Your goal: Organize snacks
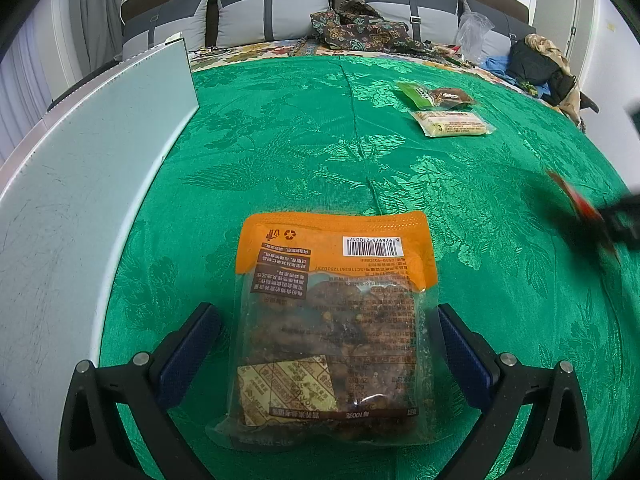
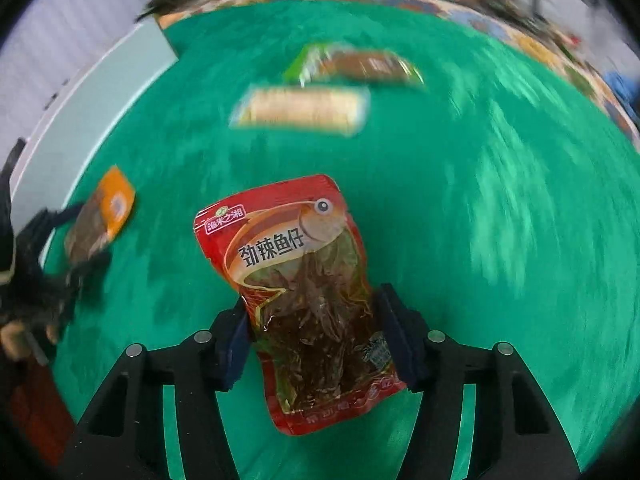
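A pale board [image 1: 92, 168] runs along the left edge of the green patterned cloth [image 1: 304, 140] that covers the surface. Near its near end, the left gripper [image 1: 328, 332] stands over an orange-topped snack pack [image 1: 332, 312] that lies flat on the cloth; the blue pads [image 1: 192, 344] sit on either side of the clear lower half, with a small gap showing at each side, so the jaws are spread wide and not pressing. To the right, the right gripper [image 2: 316, 336] has its jaws part-way closed on a red fish-snack pouch [image 2: 296, 280], the pads pressing both edges of its lower half while the top with the cartoon fish sticks out ahead. In the left wrist view this pouch shows only as a red blur at the far right. Further off on the cloth, right of centre, lie a pale yellow packet [image 1: 452, 123], and just beyond it a green packet [image 1: 416, 94] and a brown packet [image 1: 452, 97], close together.
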### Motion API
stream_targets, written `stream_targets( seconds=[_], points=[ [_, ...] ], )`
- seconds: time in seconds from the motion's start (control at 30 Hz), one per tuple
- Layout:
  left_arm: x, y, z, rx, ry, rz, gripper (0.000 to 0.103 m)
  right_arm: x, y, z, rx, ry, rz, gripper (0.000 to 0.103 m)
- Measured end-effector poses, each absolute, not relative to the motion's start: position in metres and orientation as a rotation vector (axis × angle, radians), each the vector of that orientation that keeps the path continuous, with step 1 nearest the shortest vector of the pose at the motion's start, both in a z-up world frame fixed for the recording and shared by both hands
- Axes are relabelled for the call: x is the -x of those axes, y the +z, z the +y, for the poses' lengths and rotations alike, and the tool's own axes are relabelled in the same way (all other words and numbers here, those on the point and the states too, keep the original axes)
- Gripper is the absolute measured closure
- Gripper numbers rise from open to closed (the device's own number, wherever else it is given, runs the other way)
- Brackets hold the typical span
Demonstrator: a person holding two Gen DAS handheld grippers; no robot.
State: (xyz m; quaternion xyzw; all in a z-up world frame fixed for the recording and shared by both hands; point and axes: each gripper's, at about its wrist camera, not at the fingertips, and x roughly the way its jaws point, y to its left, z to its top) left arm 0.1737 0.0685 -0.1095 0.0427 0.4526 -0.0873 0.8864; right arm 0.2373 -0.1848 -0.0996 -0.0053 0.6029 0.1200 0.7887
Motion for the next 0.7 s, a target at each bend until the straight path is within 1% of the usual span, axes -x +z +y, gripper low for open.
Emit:
stream_targets(
  seconds=[0.1, 0.13, 0.17, 0.2, 0.23, 0.3, 0.37, 0.47, 0.57, 0.7],
  points=[
    [-0.174, -0.109, 0.069, -0.089, -0.182, 0.941, 0.000, -0.189, -0.095, -0.176, 0.000, 0.103, 1.327, 0.042],
    [-0.174, -0.110, 0.069, -0.089, -0.182, 0.941, 0.000, -0.175, -0.095, -0.170, -0.013, 0.065, 1.318, 0.039],
    [-0.174, -0.110, 0.069, -0.089, -0.182, 0.941, 0.000, -0.159, -0.095, -0.161, -0.027, 0.021, 1.294, 0.036],
    [-0.174, -0.110, 0.069, -0.089, -0.181, 0.941, 0.000, -0.152, -0.096, -0.155, -0.026, -0.004, 1.275, 0.028],
    [-0.174, -0.110, 0.069, -0.090, -0.181, 0.941, 0.000, -0.143, -0.099, -0.145, -0.021, -0.038, 1.232, 0.023],
    [-0.174, -0.110, 0.069, -0.089, -0.181, 0.941, 0.000, -0.132, -0.099, -0.132, -0.004, -0.071, 1.140, 0.022],
    [-0.174, -0.110, 0.069, -0.089, -0.182, 0.941, 0.000, -0.127, -0.098, -0.128, -0.004, -0.059, 1.092, 0.020],
    [-0.174, -0.110, 0.069, -0.088, -0.183, 0.942, 0.000, -0.122, -0.098, -0.132, 0.009, -0.014, 1.046, 0.017],
    [-0.174, -0.110, 0.069, -0.089, -0.182, 0.942, 0.000, -0.121, -0.102, -0.133, 0.021, 0.019, 1.001, 0.016],
    [-0.174, -0.109, 0.069, -0.089, -0.182, 0.942, 0.000, -0.126, -0.101, -0.129, 0.026, 0.018, 1.001, 0.016]
  ],
)
